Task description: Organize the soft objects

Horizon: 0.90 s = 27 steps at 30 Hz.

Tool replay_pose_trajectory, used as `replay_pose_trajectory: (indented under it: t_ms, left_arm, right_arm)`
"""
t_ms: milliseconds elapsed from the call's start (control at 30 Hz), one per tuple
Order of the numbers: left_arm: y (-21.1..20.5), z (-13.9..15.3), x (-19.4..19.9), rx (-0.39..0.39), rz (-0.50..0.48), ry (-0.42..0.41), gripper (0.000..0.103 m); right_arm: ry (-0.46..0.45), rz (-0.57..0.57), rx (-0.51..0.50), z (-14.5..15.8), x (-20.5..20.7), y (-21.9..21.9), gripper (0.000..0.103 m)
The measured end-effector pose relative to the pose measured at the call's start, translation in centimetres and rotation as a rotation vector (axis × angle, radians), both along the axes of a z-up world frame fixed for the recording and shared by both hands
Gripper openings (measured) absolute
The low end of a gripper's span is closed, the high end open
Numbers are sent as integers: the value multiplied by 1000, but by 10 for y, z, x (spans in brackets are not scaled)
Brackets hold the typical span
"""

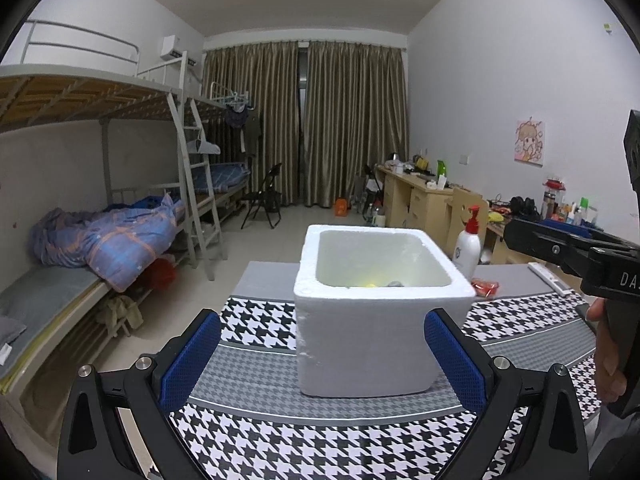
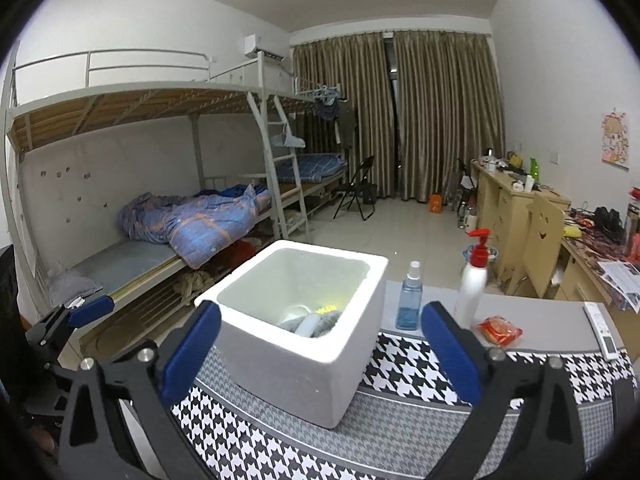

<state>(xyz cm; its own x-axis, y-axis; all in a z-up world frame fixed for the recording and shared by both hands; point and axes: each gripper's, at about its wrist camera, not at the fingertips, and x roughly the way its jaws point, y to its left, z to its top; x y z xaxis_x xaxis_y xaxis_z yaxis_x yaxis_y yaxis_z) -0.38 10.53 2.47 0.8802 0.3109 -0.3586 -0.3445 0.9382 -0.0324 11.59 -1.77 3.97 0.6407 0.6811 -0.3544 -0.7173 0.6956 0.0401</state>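
A white foam box (image 1: 380, 320) (image 2: 300, 380) stands open on the houndstooth tablecloth (image 1: 320, 448). Inside it lie a grey soft cloth (image 2: 324, 320), a yellow item (image 2: 328, 309) and a white piece (image 2: 308, 325); from the left wrist view only a yellow patch (image 1: 370, 283) and a grey bit show. My left gripper (image 1: 322, 316) is open just in front of the box, its blue pads bare. My right gripper (image 2: 322, 308) is wide open at the box's near corner with nothing held.
A white pump bottle with a red top (image 2: 474, 280) (image 1: 467, 248), a blue spray bottle (image 2: 409, 300), a red packet (image 2: 500, 330) and a remote (image 2: 600, 330) sit to the right of the box. Bunk beds (image 2: 160, 220) line the left wall; a desk (image 2: 520, 200) lines the right.
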Motion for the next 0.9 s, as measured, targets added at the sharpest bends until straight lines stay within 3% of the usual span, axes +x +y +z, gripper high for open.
replay_pose_trajectory:
  t_ms: [900]
  left_arm:
    - [-53, 8, -17, 30, -74, -60, 102]
  right_arm:
    - [-42, -74, 37, -9, -44, -64, 102]
